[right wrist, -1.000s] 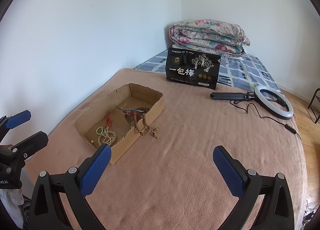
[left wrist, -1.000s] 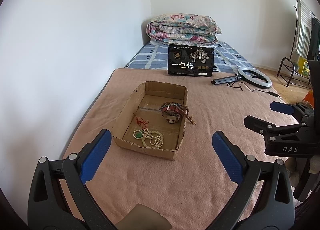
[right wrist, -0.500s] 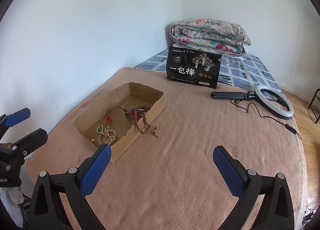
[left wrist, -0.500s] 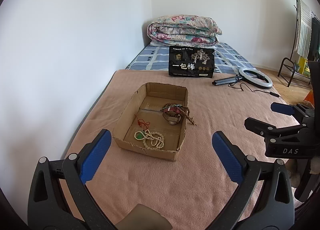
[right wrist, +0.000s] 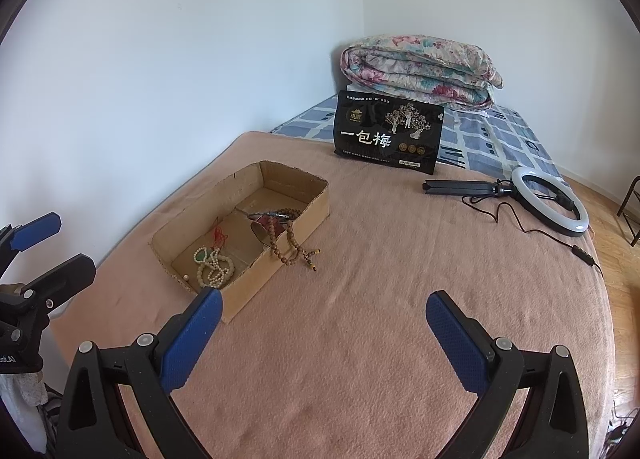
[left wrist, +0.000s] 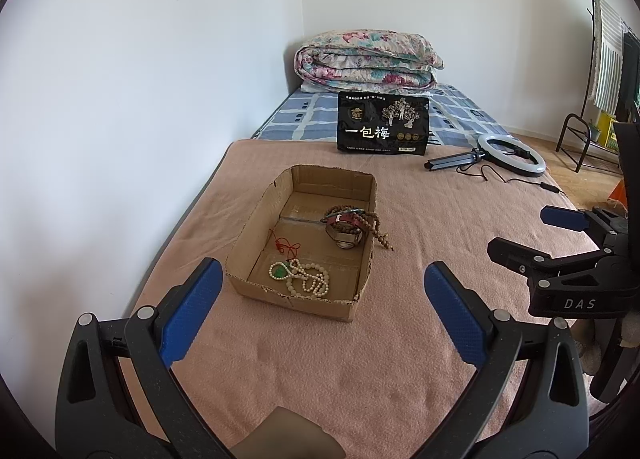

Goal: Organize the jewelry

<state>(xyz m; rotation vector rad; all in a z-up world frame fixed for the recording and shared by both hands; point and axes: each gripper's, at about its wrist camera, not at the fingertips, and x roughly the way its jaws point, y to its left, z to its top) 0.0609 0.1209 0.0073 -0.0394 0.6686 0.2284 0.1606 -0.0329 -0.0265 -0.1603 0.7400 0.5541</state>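
1. I have my left gripper (left wrist: pixel 320 287), black with blue finger pads, hanging over the pink blanket (left wrist: pixel 320 371) with its jaws spread wide and nothing between them.
2. From its camera, the shallow open cardboard box (left wrist: pixel 296 305) sits at about 12 o'clock, just beyond the fingertips, its near wall between them but not touching either.
3. Inside the box, near the front wall, lies a cream beaded necklace with a green pendant (left wrist: pixel 302 277); a thin red cord (left wrist: pixel 286 247) trails away behind it.
4. At the box's right side a brown wooden bead strand (left wrist: pixel 374 225) hangs over the wall onto the blanket, lying with a dark red strap and a metal piece (left wrist: pixel 344 235) that I cannot identify.
5. My right gripper (right wrist: pixel 322 315), also black with blue pads, has its jaws wide apart and holds nothing.
6. From its camera the box (right wrist: pixel 256 283) lies at about 11 o'clock, its near corner just beside the left fingertip; I cannot tell whether they touch. The bead strand (right wrist: pixel 294 251) is at roughly 12 o'clock, well ahead of the fingers.
7. Farther back, a black printed pouch (right wrist: pixel 388 131) stands at 12 o'clock, a white ring light on a black stand (right wrist: pixel 548 201) lies at 2 o'clock, and a folded floral quilt (right wrist: pixel 420 67) rests behind the pouch.
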